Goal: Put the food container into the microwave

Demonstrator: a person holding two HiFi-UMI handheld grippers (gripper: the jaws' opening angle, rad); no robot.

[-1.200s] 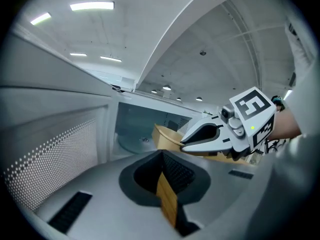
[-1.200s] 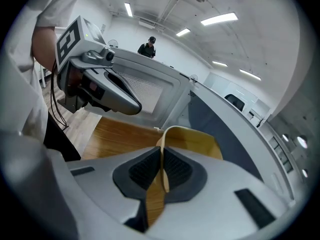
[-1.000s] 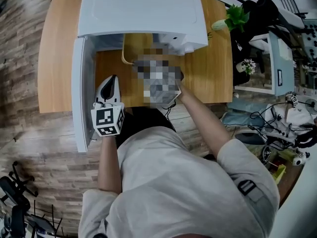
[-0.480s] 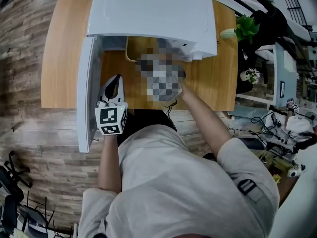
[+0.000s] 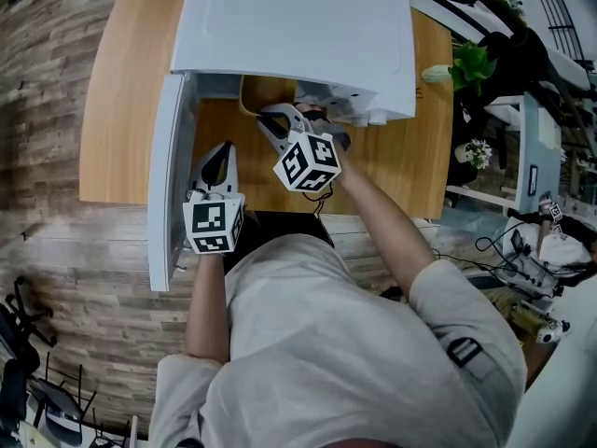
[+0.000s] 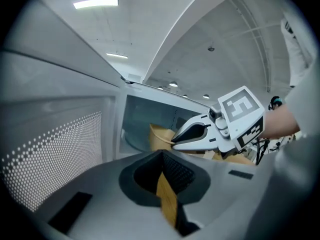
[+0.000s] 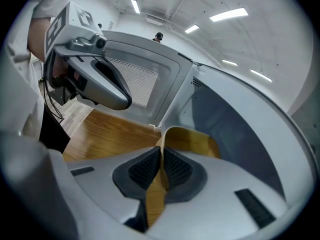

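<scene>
right claw (image 7: 161,159): clamping container (image 7: 192,141) rim, easing it deeper into microwave (image 5: 289,17) | left claw (image 6: 161,159): together, empty, staying beside door (image 5: 166,185)

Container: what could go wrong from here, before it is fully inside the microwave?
The right hand-held gripper pinches only the thin rim of the container, so it may tilt or slip. The container also sits near the hinge side of the microwave opening and could bump the frame.
</scene>
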